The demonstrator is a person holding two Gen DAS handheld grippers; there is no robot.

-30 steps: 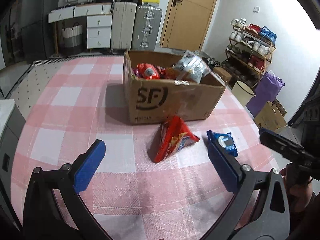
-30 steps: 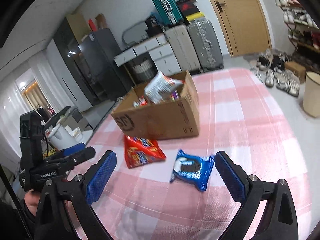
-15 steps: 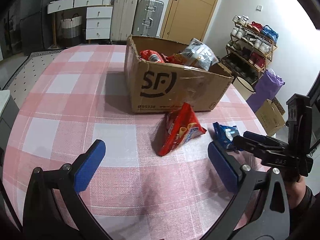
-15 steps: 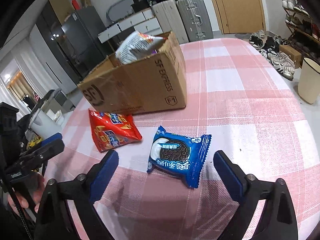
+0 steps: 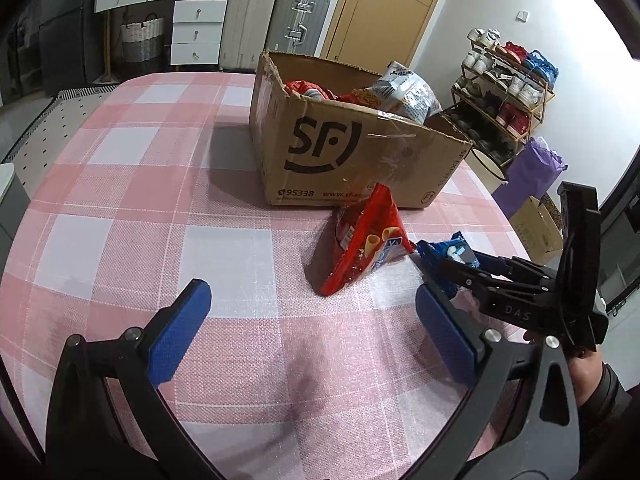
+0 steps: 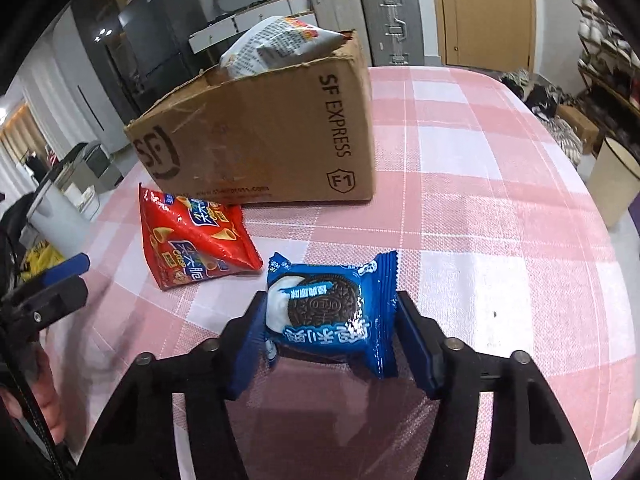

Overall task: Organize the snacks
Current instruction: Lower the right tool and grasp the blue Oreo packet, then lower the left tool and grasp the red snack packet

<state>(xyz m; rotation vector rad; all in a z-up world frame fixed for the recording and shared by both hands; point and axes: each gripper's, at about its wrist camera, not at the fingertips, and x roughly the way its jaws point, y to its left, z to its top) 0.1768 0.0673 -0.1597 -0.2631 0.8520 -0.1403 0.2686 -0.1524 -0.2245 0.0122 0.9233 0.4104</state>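
Note:
A blue Oreo packet [image 6: 332,312] lies on the pink checked tablecloth between the pads of my right gripper [image 6: 330,336], which has closed in on both its sides. It also shows in the left wrist view [image 5: 452,252], partly hidden by the right gripper [image 5: 460,268]. A red snack bag [image 6: 192,236] [image 5: 364,240] lies in front of the SF cardboard box [image 6: 264,136] [image 5: 344,152], which holds several snack bags. My left gripper [image 5: 312,320] is open and empty above bare cloth, short of the red bag.
The table edge [image 6: 600,208] curves off on the right, with a bin [image 6: 612,176] and shoes beyond. Suitcases [image 5: 276,20], drawers and a door stand behind the box. A shoe rack [image 5: 508,76] is at far right.
My right gripper moved forward and down over the Oreo packet and closed its jaws on it. My left gripper drifted slightly closer to the red bag and stayed open.

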